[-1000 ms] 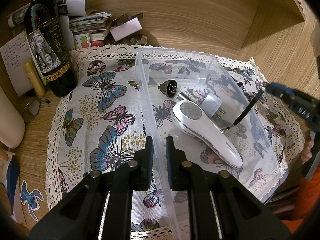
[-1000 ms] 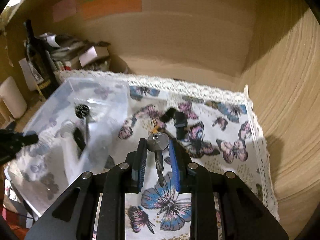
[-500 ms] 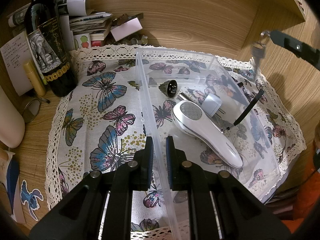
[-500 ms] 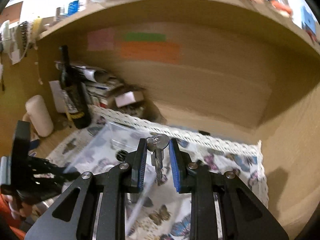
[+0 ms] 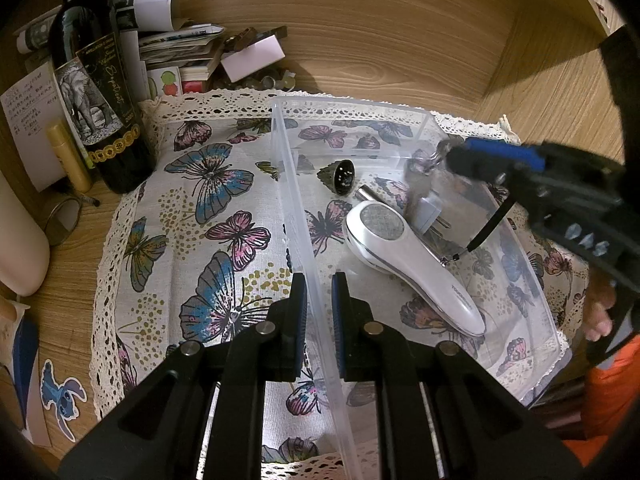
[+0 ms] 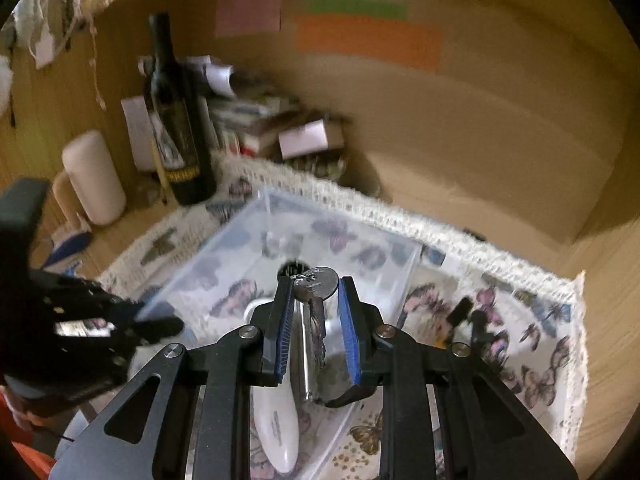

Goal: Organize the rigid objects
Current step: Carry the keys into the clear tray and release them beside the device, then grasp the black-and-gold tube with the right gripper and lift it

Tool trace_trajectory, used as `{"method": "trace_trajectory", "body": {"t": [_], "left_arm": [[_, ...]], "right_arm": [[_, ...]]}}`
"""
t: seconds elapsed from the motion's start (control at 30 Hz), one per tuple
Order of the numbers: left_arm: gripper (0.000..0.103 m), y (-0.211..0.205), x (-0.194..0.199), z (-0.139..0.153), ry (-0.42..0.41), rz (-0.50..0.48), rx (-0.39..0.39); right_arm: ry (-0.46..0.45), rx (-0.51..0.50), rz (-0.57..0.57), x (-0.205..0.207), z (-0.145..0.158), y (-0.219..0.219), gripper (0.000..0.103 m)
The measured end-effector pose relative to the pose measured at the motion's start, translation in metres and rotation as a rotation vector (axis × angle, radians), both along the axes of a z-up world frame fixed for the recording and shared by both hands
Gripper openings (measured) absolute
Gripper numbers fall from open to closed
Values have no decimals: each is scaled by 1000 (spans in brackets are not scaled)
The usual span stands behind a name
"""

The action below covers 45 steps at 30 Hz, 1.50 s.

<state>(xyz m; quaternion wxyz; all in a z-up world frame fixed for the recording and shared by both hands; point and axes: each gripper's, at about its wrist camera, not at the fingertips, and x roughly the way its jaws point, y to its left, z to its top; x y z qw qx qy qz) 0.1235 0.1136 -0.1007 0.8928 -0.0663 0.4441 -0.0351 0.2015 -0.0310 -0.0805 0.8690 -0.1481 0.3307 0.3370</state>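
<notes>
My left gripper [image 5: 319, 292] is shut on the near left wall of a clear plastic bin [image 5: 304, 240] that sits on a butterfly cloth. In the bin lie a white handheld shaver-like device [image 5: 408, 264], a small white plug [image 5: 430, 212], a dark ridged cap [image 5: 340, 174] and a thin black stick [image 5: 486, 228]. My right gripper [image 6: 312, 300] is shut on a bunch of silver keys [image 6: 316, 304] and holds it over the bin [image 6: 280, 248]. The keys [image 5: 428, 166] hang above the bin's far right part in the left wrist view.
A dark wine bottle [image 5: 96, 92] stands at the cloth's far left corner, with stacked papers and boxes [image 5: 192, 60] behind it. A cream cylinder [image 5: 20, 240] lies at the left. Small black items [image 6: 468, 316] lie on the cloth right of the bin. Wooden walls close the back and right.
My right gripper has carried the keys from the cloth, up and leftward, then down over the bin. My left gripper has stayed on the bin wall.
</notes>
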Motion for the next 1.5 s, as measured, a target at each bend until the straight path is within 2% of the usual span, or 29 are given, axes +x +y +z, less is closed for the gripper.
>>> {"method": "trace_trajectory", "body": {"t": [0.2,0.5,0.6,0.7,0.8,1.03,1.33,1.43,1.5], "left_arm": [[12,0,0,0,1,0,0],[12,0,0,0,1,-2,2],[12,0,0,0,1,-2,2],[12,0,0,0,0,-2,2],[12,1,0,0,1,-2,0],[12,1,0,0,2,-2,0],[12,0,0,0,2,-2,0],[12,0,0,0,1,-2,3],[12,0,0,0,1,-2,2]], "right_arm": [[56,-46,-6,6,-18,-2,21],[23,-2,-27,3,3,-24,26],[-2,15,-73,7,13,-41,30],[-19,33,-143,17,20,-60,41],[-6,33,-223,35,18,-83,42],[76,3,-333,68,-12,-114,42],[216,-100,-301,97,-70,-102,42],[239,-126,-300,105,-83,-98,42],[224,-126,-299,105,-85,-96,42]]}}
